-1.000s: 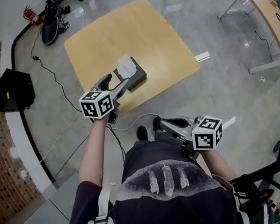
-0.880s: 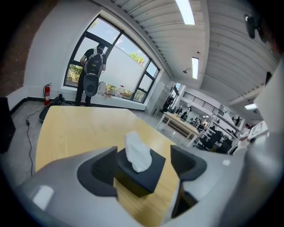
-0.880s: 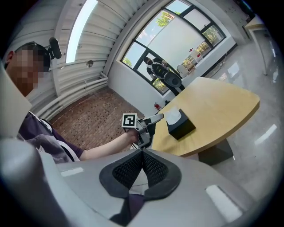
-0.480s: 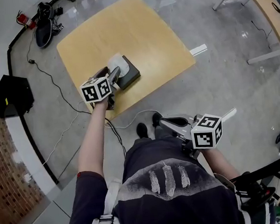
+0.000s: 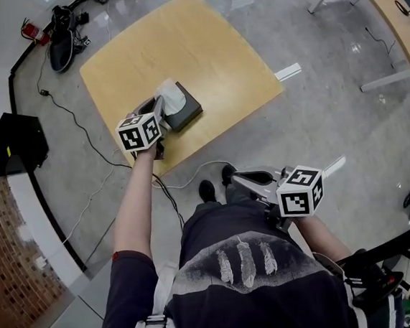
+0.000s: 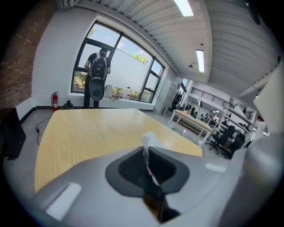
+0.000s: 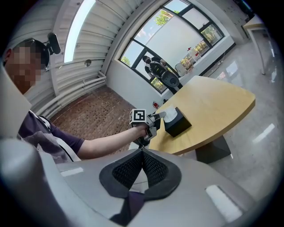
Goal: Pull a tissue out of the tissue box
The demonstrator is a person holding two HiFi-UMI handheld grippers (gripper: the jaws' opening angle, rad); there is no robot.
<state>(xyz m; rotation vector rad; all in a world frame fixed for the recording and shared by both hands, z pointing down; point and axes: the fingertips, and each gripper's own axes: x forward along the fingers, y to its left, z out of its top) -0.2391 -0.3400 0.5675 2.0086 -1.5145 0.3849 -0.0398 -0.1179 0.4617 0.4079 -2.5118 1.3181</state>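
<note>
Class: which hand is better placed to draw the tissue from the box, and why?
Left. The left tool, jaws just closed on the tissue, is at the tissue box on the table; the right tool sits shut, empty, off the table.

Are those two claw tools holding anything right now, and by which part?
The left gripper has just closed its jaws on the tissue, pinching its top edge above the tissue box. The right gripper is shut and empty.

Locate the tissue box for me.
Head view, upper left: the tissue box sits on the wooden table by its near edge, just beyond the left tongs.
</note>
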